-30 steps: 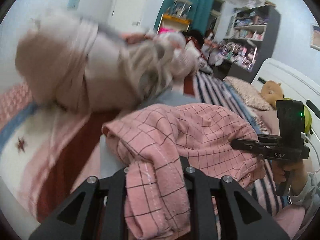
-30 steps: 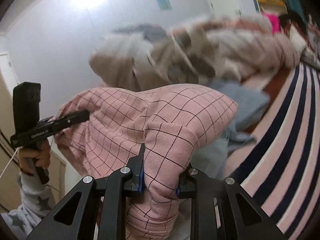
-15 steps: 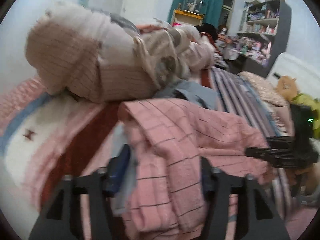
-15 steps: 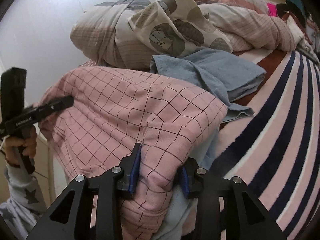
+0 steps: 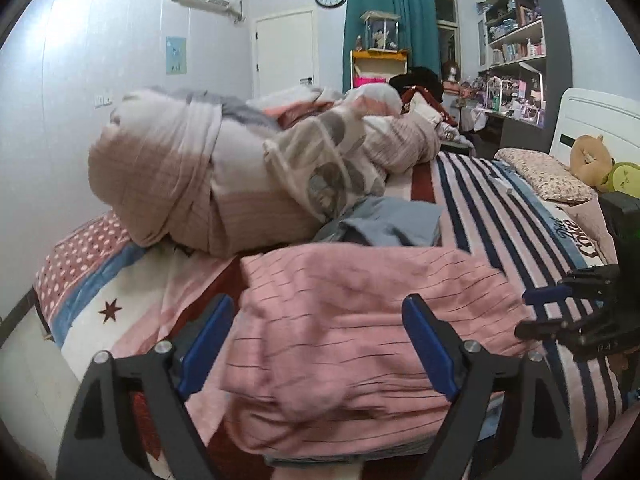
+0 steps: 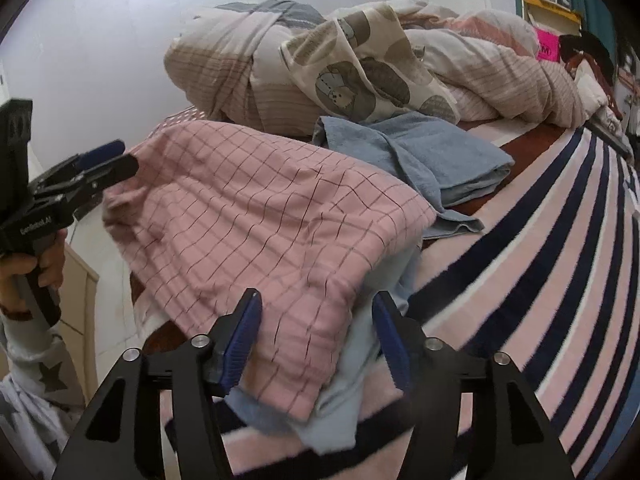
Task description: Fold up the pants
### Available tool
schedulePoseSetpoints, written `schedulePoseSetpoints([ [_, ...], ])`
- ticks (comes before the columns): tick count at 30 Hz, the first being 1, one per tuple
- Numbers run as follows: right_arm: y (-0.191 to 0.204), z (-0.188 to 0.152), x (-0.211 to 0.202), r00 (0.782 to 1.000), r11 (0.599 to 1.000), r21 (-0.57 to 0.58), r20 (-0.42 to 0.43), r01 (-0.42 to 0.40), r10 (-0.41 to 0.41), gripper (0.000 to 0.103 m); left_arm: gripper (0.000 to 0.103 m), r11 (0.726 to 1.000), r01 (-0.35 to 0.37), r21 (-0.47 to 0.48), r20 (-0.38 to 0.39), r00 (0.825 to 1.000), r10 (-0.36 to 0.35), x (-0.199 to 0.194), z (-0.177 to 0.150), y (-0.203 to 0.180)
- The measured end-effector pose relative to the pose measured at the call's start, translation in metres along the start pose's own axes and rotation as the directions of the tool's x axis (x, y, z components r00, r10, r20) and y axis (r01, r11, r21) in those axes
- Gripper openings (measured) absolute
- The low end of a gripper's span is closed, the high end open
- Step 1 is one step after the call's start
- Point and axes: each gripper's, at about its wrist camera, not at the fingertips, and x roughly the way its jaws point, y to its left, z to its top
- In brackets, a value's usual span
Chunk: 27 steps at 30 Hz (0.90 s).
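Both grippers now let go: a second ago each pinched pink checked pants (image 6: 256,216), now jaws spread, nothing held. Pants lie folded on striped bed cover (image 6: 532,264), near edge, over pale blue cloth (image 6: 360,380). Risk: near corner hangs over edge, fold can slide open if fingers catch cloth on retreat. Left gripper (image 5: 316,352) low, level, straddles near edge; right gripper (image 6: 316,340) same, opposite end.

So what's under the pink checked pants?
A light blue cloth pokes out beneath the pink checked pants, on the striped bedspread. How far it extends underneath is hidden.
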Motion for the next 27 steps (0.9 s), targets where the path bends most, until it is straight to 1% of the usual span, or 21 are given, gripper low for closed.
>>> schedulePoseSetpoints([
  [2,0.000,-0.008,-0.012,1.000,1.000,-0.004,0.001,-0.006,0.006,0.063,0.086,1.000,0.006,0.011,0.018,1.000,-0.006,-0.008,0.001,-0.015],
  [4,0.000,-0.019,-0.027,1.000,1.000,-0.016,0.010,0.004,-0.004,0.065,0.087,0.999,0.024,0.023,0.035,0.999,-0.025,-0.017,0.002,-0.034],
  [8,-0.005,-0.045,-0.064,0.998,0.998,-0.026,0.043,0.055,-0.054,0.068,0.088,0.997,0.079,0.023,0.082,0.993,-0.080,-0.037,-0.001,-0.081],
  [9,-0.008,-0.056,-0.079,0.996,0.998,-0.017,0.060,0.066,-0.065,0.069,0.088,0.996,0.090,0.021,0.095,0.991,-0.092,-0.042,-0.003,-0.092],
  [10,-0.011,-0.061,-0.088,0.995,0.997,-0.008,0.070,0.070,-0.070,0.072,0.088,0.995,0.101,0.024,0.103,0.989,-0.103,-0.046,-0.003,-0.101],
  [11,-0.015,-0.073,-0.105,0.992,0.996,0.013,0.095,0.083,-0.084,0.077,0.089,0.993,0.116,0.029,0.117,0.986,-0.119,-0.051,-0.005,-0.113],
  [12,-0.018,-0.080,-0.116,0.989,0.995,0.029,0.114,0.094,-0.097,0.079,0.089,0.991,0.131,0.033,0.134,0.982,-0.135,-0.056,-0.007,-0.128],
  [16,-0.030,-0.120,-0.166,0.969,0.983,0.104,0.182,0.150,-0.167,0.084,0.089,0.982,0.184,0.041,0.165,0.968,-0.189,-0.070,-0.014,-0.177],
  [17,-0.033,-0.131,-0.178,0.962,0.979,0.124,0.197,0.164,-0.187,0.086,0.089,0.979,0.202,0.043,0.170,0.964,-0.206,-0.074,-0.016,-0.189],
  [19,-0.037,-0.154,-0.203,0.945,0.967,0.164,0.232,0.197,-0.232,0.088,0.089,0.970,0.239,0.047,0.178,0.953,-0.243,-0.080,-0.019,-0.217],
  [20,-0.038,-0.162,-0.211,0.938,0.962,0.176,0.241,0.209,-0.248,0.088,0.089,0.967,0.250,0.047,0.177,0.951,-0.254,-0.081,-0.020,-0.225],
  [21,-0.039,-0.173,-0.222,0.926,0.952,0.196,0.254,0.234,-0.279,0.088,0.089,0.962,0.269,0.050,0.173,0.946,-0.274,-0.084,-0.022,-0.238],
  [22,-0.040,-0.182,-0.230,0.915,0.944,0.210,0.264,0.254,-0.305,0.091,0.089,0.958,0.281,0.052,0.170,0.943,-0.286,-0.086,-0.025,-0.250],
  [23,-0.040,-0.191,-0.238,0.902,0.935,0.222,0.277,0.275,-0.331,0.095,0.089,0.957,0.285,0.053,0.170,0.942,-0.289,-0.088,-0.027,-0.259],
  [25,-0.040,-0.209,-0.254,0.873,0.917,0.243,0.304,0.317,-0.382,0.098,0.089,0.957,0.284,0.059,0.174,0.941,-0.290,-0.092,-0.031,-0.274],
  [27,-0.040,-0.225,-0.268,0.837,0.890,0.273,0.323,0.364,-0.441,0.101,0.091,0.955,0.288,0.073,0.168,0.940,-0.296,-0.096,-0.036,-0.289],
])
